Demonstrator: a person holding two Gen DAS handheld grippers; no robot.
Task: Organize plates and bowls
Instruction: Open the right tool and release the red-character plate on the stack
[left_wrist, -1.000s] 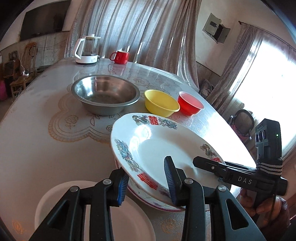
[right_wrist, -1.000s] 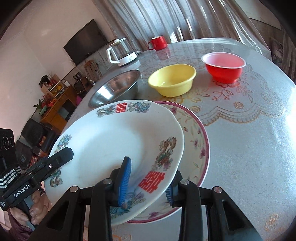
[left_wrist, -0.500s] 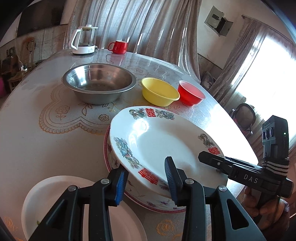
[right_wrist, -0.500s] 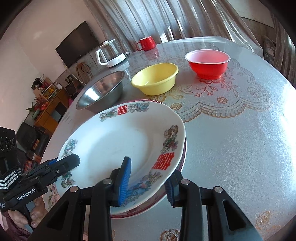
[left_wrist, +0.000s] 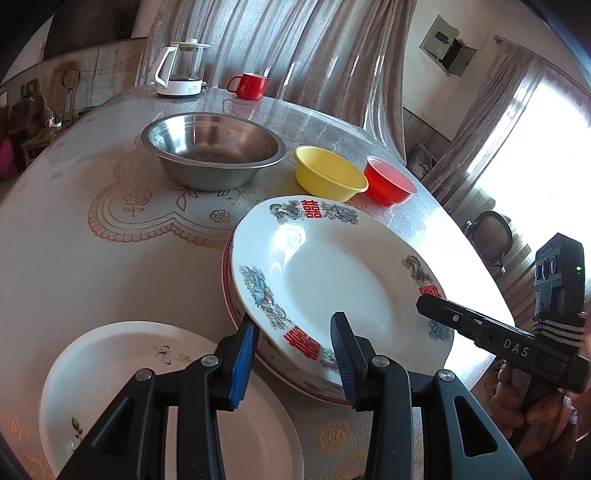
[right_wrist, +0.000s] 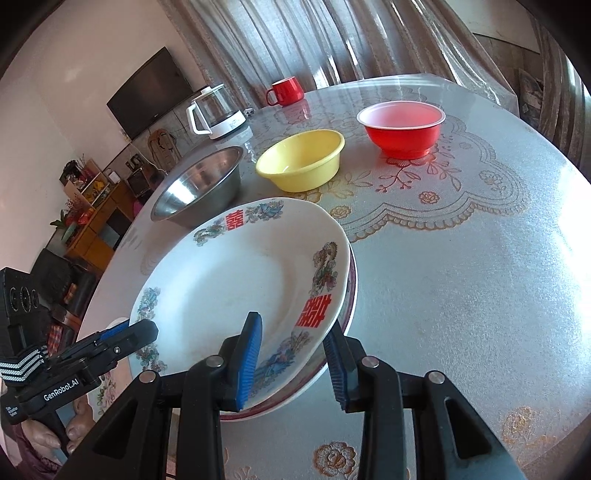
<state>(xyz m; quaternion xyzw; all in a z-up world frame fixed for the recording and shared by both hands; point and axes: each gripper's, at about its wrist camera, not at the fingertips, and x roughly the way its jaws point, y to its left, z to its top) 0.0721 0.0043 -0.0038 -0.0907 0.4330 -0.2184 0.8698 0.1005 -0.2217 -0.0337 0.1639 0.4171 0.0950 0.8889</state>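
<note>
A white plate with red characters and bird patterns (left_wrist: 332, 273) (right_wrist: 243, 280) lies on a red-rimmed plate (left_wrist: 227, 266) (right_wrist: 352, 280). My left gripper (left_wrist: 293, 354) straddles its near rim, jaws apart, not clamped. My right gripper (right_wrist: 295, 363) straddles the opposite rim the same way, jaws apart; its body shows in the left wrist view (left_wrist: 491, 336). A plain white plate (left_wrist: 147, 387) lies at the front left. A steel bowl (left_wrist: 212, 147) (right_wrist: 199, 184), a yellow bowl (left_wrist: 328, 175) (right_wrist: 301, 160) and a red bowl (left_wrist: 389, 181) (right_wrist: 402, 127) stand behind.
A white kettle (left_wrist: 181, 70) (right_wrist: 216, 112) and a red mug (left_wrist: 249, 85) (right_wrist: 286, 90) stand at the far edge of the round table (left_wrist: 74, 240). Curtains hang behind. A chair (left_wrist: 489, 236) stands beyond the right edge.
The patterned plate has come down onto the red-rimmed plate and now sits centred over it. Both grippers have lowered with it, their jaws still apart.
</note>
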